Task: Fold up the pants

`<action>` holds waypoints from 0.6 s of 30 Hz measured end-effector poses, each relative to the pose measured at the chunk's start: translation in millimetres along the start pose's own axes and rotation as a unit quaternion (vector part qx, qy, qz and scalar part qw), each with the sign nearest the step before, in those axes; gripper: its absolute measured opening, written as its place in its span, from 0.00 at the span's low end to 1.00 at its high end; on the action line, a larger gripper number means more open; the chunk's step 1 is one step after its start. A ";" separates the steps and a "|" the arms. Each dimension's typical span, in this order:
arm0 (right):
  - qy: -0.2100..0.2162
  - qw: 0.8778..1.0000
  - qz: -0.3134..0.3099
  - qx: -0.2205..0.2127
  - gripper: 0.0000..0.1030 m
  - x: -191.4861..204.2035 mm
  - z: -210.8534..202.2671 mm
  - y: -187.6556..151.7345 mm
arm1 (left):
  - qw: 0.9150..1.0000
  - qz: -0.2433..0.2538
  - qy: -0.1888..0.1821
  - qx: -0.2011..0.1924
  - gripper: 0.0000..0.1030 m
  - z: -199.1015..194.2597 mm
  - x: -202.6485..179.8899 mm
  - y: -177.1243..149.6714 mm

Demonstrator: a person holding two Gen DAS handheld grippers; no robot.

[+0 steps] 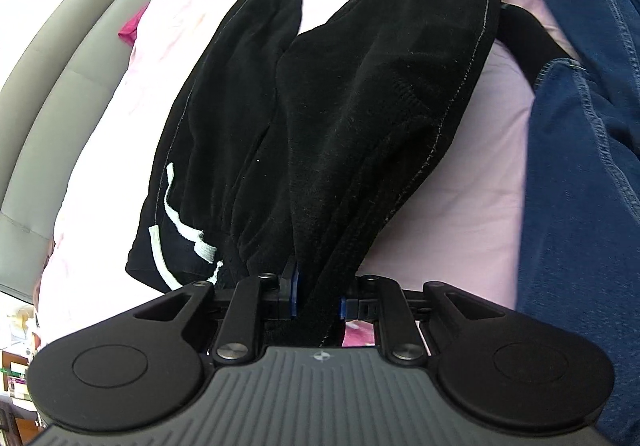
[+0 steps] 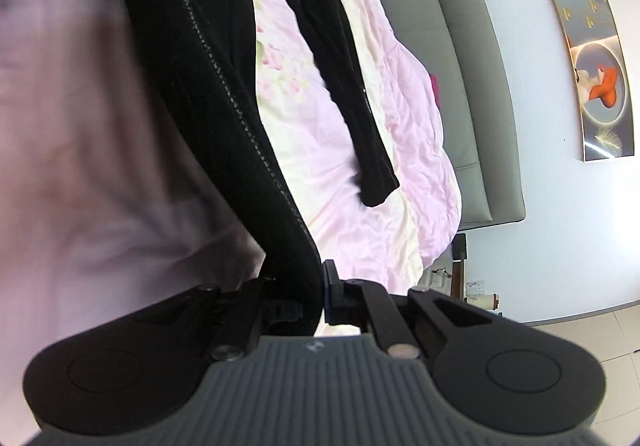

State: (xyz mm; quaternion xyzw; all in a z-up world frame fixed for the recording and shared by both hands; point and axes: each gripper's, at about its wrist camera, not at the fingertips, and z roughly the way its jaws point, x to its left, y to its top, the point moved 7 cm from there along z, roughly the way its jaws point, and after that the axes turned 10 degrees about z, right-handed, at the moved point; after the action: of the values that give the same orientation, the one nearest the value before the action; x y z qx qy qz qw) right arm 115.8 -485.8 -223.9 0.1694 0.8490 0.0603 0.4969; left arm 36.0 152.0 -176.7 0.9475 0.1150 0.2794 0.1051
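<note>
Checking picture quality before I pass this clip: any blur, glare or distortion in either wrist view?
Left wrist: sharp, strong fisheye bending; black pants keep visible seams, pink bedding bright. Right wrist: left side of the picture smeared with blur; quilt and wall picture clear, no glare.

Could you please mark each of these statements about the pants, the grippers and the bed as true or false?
1. The left gripper is shut on the black pants. True.
2. The pants have a red drawstring. False: the drawstring is white.
3. The right gripper is open and holds nothing. False: it is shut on black pants fabric.
4. The bedding under the pants is pale pink. True.
5. A framed picture hangs on the wall in the right wrist view. True.
6. Both pant legs lie flat on the bed. False: one leg end rests on the bedding, while the fabric at the right gripper is lifted.
</note>
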 end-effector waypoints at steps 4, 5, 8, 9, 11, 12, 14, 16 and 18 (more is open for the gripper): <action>0.009 1.000 -0.002 0.004 0.01 4.4 -24.4 -7.1 | 1.000 0.011 -0.004 -0.002 0.19 2.9 -3.6 1.2; 0.011 1.000 -0.001 0.007 0.01 5.1 -26.9 -8.5 | 1.000 0.011 -0.006 -0.001 0.19 4.7 -3.9 0.0; 0.016 1.000 0.004 0.015 0.01 3.2 -23.8 -8.1 | 1.000 -0.010 -0.028 -0.007 0.19 10.2 8.1 -4.7; 0.015 1.000 0.012 0.015 0.01 -0.6 -21.7 -5.8 | 0.999 -0.023 -0.035 -0.012 0.19 10.5 14.9 -6.6; 0.006 0.999 0.032 0.013 0.01 -13.6 -13.8 1.1 | 0.998 -0.051 -0.042 -0.024 0.19 11.7 33.5 -9.8; -0.002 0.999 0.032 0.012 0.01 -21.1 -6.1 4.5 | 0.997 -0.065 -0.043 -0.029 0.19 12.6 43.7 -11.6; -0.020 0.999 0.027 0.012 0.01 -35.5 7.9 10.7 | 0.994 -0.091 -0.047 -0.039 0.19 16.0 67.1 -12.1; -0.034 0.999 0.030 0.014 0.01 -54.0 25.9 18.5 | 0.991 -0.114 -0.055 -0.050 0.19 19.1 94.9 -12.5; -0.043 0.998 0.033 0.013 0.02 -74.9 44.8 29.3 | 0.987 -0.133 -0.064 -0.059 0.19 24.5 124.9 -11.0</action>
State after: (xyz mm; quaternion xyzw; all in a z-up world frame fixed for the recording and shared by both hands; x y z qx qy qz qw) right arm 194.8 -487.3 -176.6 0.2058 0.8218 0.0582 0.5281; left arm 149.9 193.8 -136.6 0.9318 0.2166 0.2078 0.2041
